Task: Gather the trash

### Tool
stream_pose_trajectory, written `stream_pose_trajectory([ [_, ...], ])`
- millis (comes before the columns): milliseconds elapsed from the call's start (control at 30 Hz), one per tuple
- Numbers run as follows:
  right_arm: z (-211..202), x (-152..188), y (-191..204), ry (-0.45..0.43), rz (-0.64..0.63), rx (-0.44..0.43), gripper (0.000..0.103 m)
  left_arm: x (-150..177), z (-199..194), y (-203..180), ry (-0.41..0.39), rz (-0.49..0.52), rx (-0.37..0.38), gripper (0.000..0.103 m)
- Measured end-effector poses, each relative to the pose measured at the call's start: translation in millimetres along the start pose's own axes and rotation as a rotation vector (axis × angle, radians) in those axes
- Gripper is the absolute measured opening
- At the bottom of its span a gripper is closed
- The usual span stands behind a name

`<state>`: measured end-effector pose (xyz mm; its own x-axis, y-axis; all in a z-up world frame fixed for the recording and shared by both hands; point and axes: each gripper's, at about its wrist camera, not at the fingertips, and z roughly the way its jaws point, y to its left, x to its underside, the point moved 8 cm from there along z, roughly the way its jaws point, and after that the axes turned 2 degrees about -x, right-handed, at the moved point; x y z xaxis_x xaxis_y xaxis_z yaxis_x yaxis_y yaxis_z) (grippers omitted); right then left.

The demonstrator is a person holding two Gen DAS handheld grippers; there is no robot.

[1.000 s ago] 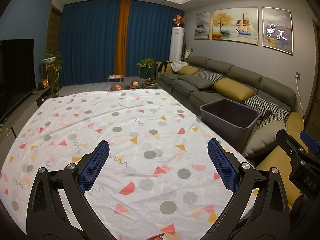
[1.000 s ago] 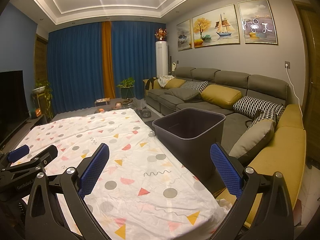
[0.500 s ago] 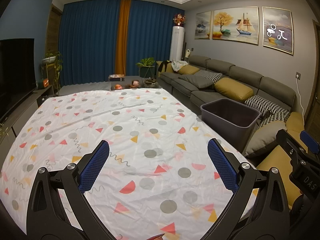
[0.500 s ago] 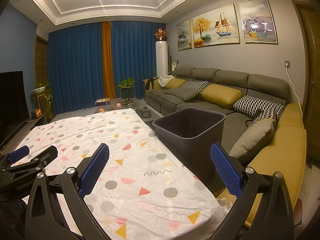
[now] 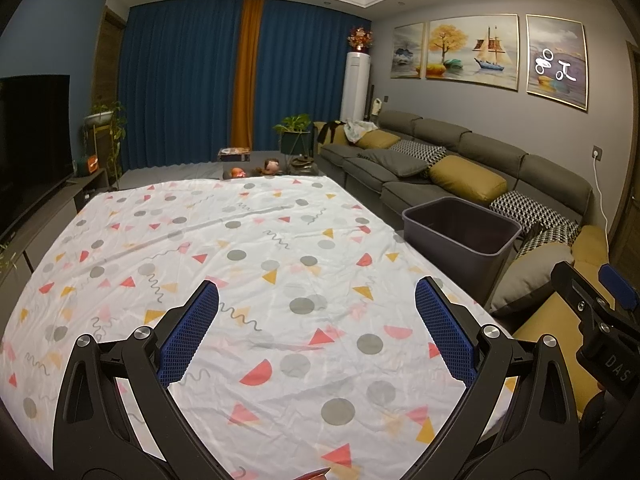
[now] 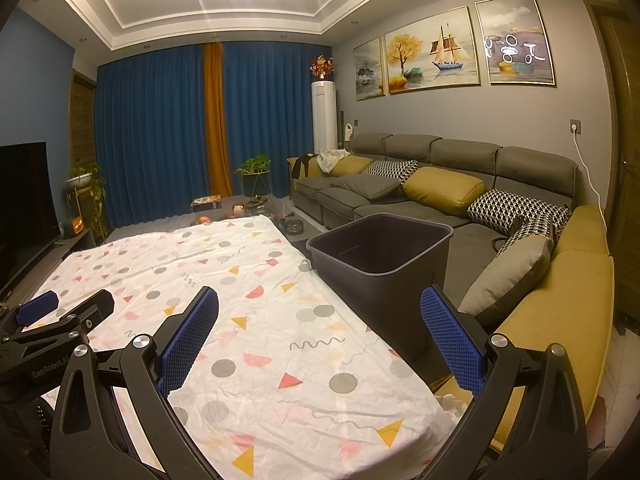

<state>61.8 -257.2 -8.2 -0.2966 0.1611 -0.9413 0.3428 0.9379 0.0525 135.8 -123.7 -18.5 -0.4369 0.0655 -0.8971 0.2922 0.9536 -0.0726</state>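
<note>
Left gripper (image 5: pixel 316 312) and right gripper (image 6: pixel 318 320) both gape wide, empty, over patterned white tablecloth (image 5: pixel 248 240); dark grey plastic bin (image 6: pixel 384 248) mid-right, probably staged for trash; none visible

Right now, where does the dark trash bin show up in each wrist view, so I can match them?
Left wrist view: the trash bin sits right of centre, beside the table's right edge.
Right wrist view: the trash bin is near centre, just above the right gripper.
Shared landmark: the patterned tablecloth at the bin's left.

Grey sofa (image 6: pixel 440 168) — blue curtains (image 5: pixel 184 80) — paintings (image 5: pixel 472 52) above.
</note>
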Motion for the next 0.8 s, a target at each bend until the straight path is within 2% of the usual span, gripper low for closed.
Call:
stream_pose_trajectory([
  [200,0.1,1.4,2.1,0.003,0.004,0.0,0.097,1.1,-1.3,0.0,-0.011,0.008,-0.003,0.096],
  [233,0.6,1.7,0.9,0.002,0.004,0.0,0.097,1.5,-2.0,-0.1,-0.016,0.01,-0.002,0.092],
  [333,0.8,1.9,1.8,0.003,0.004,0.0,0.097,4.4,-3.1,-0.8,-0.016,0.015,0.001,0.089],
  [800,-1.5,2.0,-1.7,-0.001,0.017,-0.001,0.097,6.2,0.5,1.8,0.015,0.017,-0.044,0.093],
])
